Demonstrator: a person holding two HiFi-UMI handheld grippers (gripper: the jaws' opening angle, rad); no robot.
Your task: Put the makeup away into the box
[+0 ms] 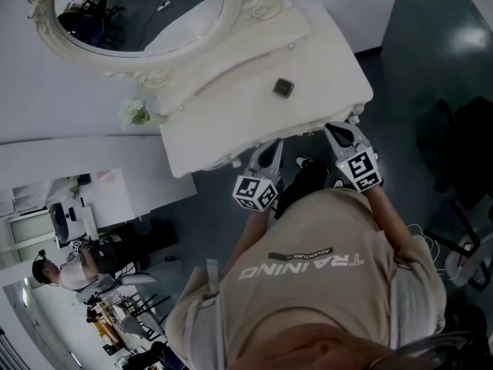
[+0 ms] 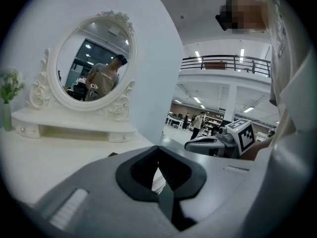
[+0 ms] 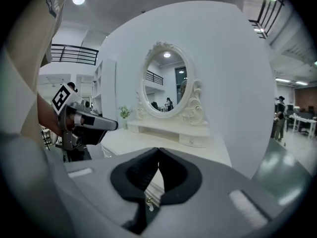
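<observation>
A small dark square case point(image 1: 283, 88) lies on the white vanity table point(image 1: 231, 122), towards its right side. I see no box in any view. My left gripper point(image 1: 269, 151) is at the table's front edge, shut with nothing between its jaws point(image 2: 158, 148). My right gripper point(image 1: 339, 132) is at the table's front right corner, also shut and empty point(image 3: 158, 150). Both point at the table from just in front of it. In the left gripper view the right gripper point(image 2: 213, 144) shows at the right. The right gripper view shows the left gripper point(image 3: 89, 125) at the left.
An oval mirror point(image 1: 139, 14) in a carved white frame stands at the back of the table. A vase of pale flowers point(image 1: 137, 112) sits at its left end. A low drawer shelf point(image 2: 74, 128) runs under the mirror. Dark chairs point(image 1: 454, 160) stand to the right.
</observation>
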